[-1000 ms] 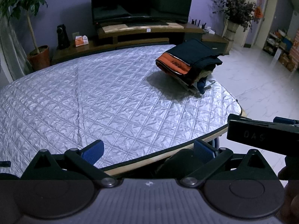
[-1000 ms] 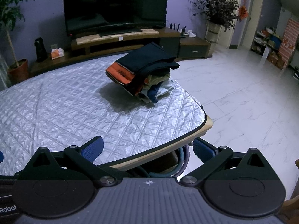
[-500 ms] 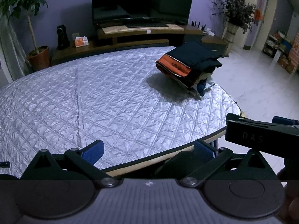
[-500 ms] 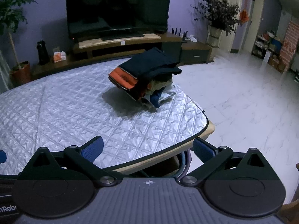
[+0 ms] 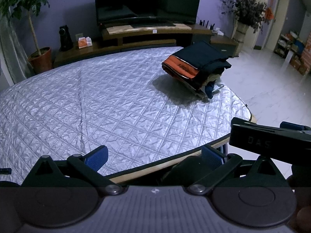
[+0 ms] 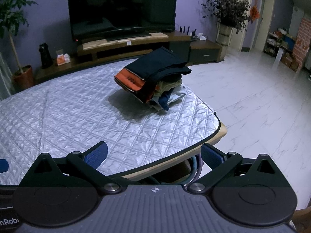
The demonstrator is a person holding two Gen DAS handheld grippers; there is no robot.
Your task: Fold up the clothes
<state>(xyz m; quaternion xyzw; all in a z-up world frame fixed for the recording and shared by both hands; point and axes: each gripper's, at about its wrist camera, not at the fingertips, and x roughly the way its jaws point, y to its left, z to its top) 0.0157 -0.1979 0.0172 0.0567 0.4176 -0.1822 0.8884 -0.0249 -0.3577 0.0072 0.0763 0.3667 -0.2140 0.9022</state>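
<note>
A stack of folded clothes point(image 5: 196, 68), dark navy on top with an orange band at its left end, sits at the far right of the silver quilted table point(image 5: 97, 101). It also shows in the right wrist view point(image 6: 153, 77). My left gripper point(image 5: 153, 156) is open and empty, hovering over the table's near edge. My right gripper point(image 6: 153, 154) is open and empty, also above the near edge, well short of the stack. The right gripper's body point(image 5: 270, 137) shows at the right of the left wrist view.
A TV point(image 6: 122, 7) on a low wooden stand point(image 6: 136, 44) lies beyond the table. A potted tree point(image 5: 29, 29) stands at the far left, a vase of branches point(image 6: 227, 21) at the far right. White tiled floor point(image 6: 262, 101) lies right of the table.
Both grippers have drifted slightly; the stack sits a little lower and more to the right in the right wrist view. Both stay open and empty.
</note>
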